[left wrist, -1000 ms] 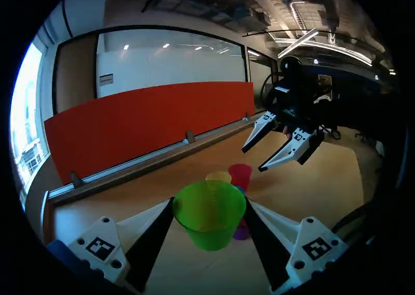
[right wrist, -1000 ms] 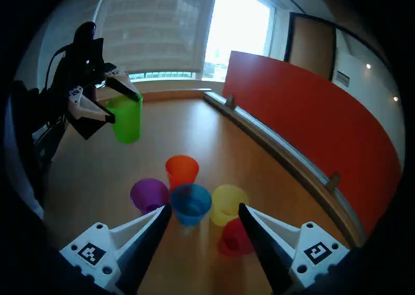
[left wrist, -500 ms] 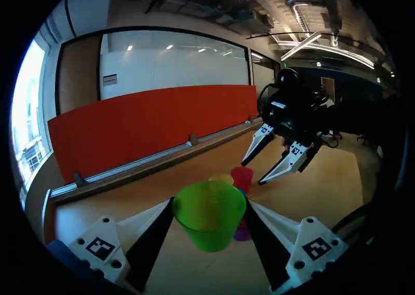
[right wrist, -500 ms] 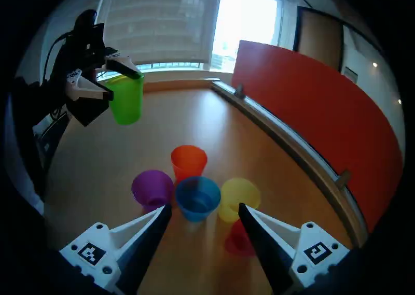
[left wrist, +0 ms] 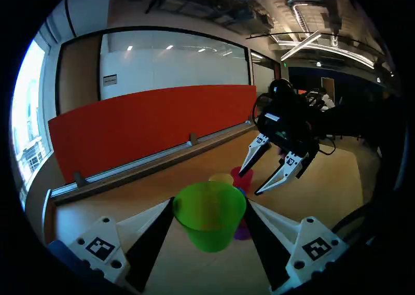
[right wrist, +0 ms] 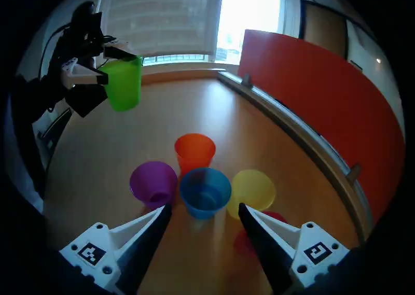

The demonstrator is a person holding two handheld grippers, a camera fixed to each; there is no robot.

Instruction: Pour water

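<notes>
Gripping the green cup (left wrist: 209,227) near its rim, the left claw (left wrist: 208,201) holds seemingly light, squashable plastic, while the right claw (right wrist: 204,208) hangs open.

In the right gripper view, daylight is entering through the window (right wrist: 249,20) far ahead of the right gripper (right wrist: 205,207), and the pane is clipping to plain white. The tabletop (right wrist: 166,108) ahead of the fingers is carrying a broad pale sheen. The green cup (right wrist: 123,83), ahead and to the left, is glowing translucent, while the dark rig behind it is losing detail in shadow.

The left gripper view is reading dimmer. Ceiling light strips (left wrist: 306,38) above and right of the left gripper (left wrist: 208,201) are supplying the light, and small spots are glinting on the glass wall (left wrist: 171,61). In both views, straight lines are bowing toward the edges.
</notes>
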